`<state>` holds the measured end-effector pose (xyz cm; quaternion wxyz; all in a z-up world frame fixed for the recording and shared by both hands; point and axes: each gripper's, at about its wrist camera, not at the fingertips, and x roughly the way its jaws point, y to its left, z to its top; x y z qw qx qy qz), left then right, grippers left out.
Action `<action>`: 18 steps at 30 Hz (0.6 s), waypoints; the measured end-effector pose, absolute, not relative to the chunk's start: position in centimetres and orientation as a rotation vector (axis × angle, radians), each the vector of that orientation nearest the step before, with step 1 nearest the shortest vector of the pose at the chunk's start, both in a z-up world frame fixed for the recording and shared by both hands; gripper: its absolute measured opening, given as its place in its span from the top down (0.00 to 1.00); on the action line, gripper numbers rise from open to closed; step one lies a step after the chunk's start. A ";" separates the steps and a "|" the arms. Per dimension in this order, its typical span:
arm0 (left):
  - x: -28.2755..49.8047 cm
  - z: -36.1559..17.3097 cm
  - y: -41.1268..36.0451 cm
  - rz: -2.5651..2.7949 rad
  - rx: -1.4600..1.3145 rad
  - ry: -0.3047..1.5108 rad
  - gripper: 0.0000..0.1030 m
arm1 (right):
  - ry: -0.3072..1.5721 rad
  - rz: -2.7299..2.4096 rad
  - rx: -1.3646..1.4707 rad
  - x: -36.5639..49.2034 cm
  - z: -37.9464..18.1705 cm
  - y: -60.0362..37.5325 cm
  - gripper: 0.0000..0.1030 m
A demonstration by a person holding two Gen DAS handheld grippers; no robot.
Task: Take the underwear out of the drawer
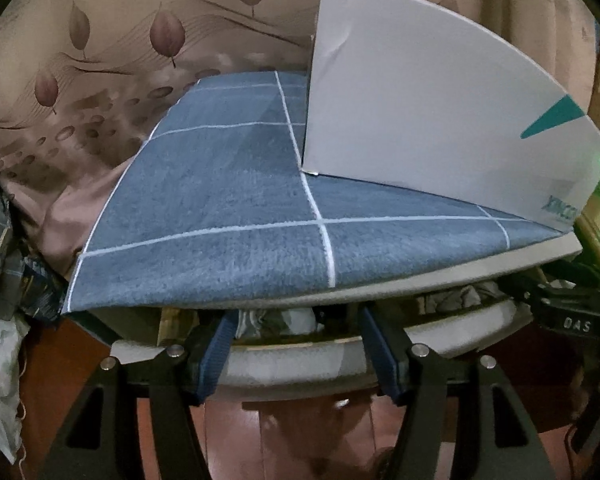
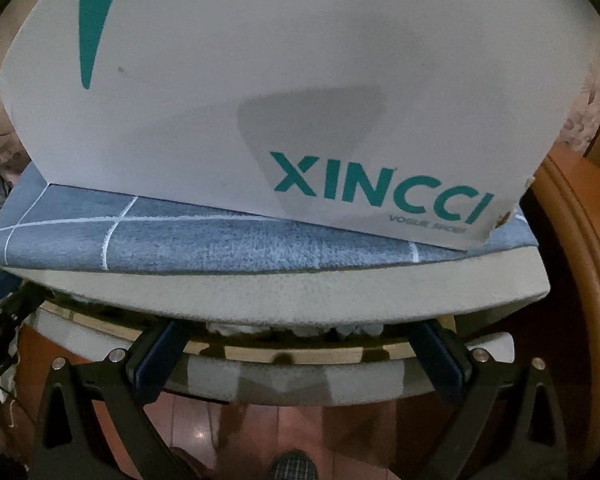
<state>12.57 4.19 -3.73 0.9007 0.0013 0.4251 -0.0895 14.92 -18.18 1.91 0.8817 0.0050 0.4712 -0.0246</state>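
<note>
Each tool, the left tool (image 1: 296,320) and the right tool (image 2: 300,330), had matte black angular linkage arms with triangular cut-outs. Round silver screws sat at the joints. The fingers (image 1: 216,354) wore dark blue ribbed pads.

A white shoe box (image 2: 260,80) reads "XINCCI" in teal, at four o'clock. Smaller grey lettering beneath is too blurred. A black clamp (image 1: 576,322) at three o'clock reads "DAS".

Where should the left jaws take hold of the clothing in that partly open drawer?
Grip the raised crumpled fold of the light clothing that shows in the gap, coming from the front and above over the drawer front. The blue-covered top overhangs the drawer, so straight down is blocked. The left gripper is open and lined up with that fold.
</note>
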 end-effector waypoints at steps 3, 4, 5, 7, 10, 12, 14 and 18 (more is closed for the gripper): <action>12.5 -3.8 4.1 -0.184 0.008 0.887 0.38 | 1.024 -0.048 0.010 15.5 2.0 -18.3 0.01; 12.4 -3.8 4.1 -0.185 0.006 0.893 0.38 | 1.033 -0.048 0.011 15.6 2.0 -18.3 0.01; 12.2 -3.8 4.1 -0.185 0.008 0.900 0.38 | 1.039 -0.048 0.008 15.8 1.7 -17.6 0.01; 11.9 -3.7 4.2 -0.190 0.006 0.911 0.38 | 1.044 -0.052 0.007 15.8 1.8 -17.7 0.01; 11.2 -3.7 4.4 -0.196 0.003 0.935 0.38 | 1.056 -0.065 0.003 15.1 1.8 -17.6 0.01; 10.5 -3.7 4.4 -0.200 0.005 0.948 0.38 | 1.075 -0.064 0.006 14.7 1.8 -17.7 0.01; 9.6 -3.7 4.5 -0.208 0.001 0.963 0.38 | 1.095 -0.053 0.010 14.2 1.8 -17.8 0.01; 7.5 -3.6 4.5 -0.223 -0.003 1.004 0.38 | 1.140 -0.032 0.019 13.1 1.7 -18.3 0.01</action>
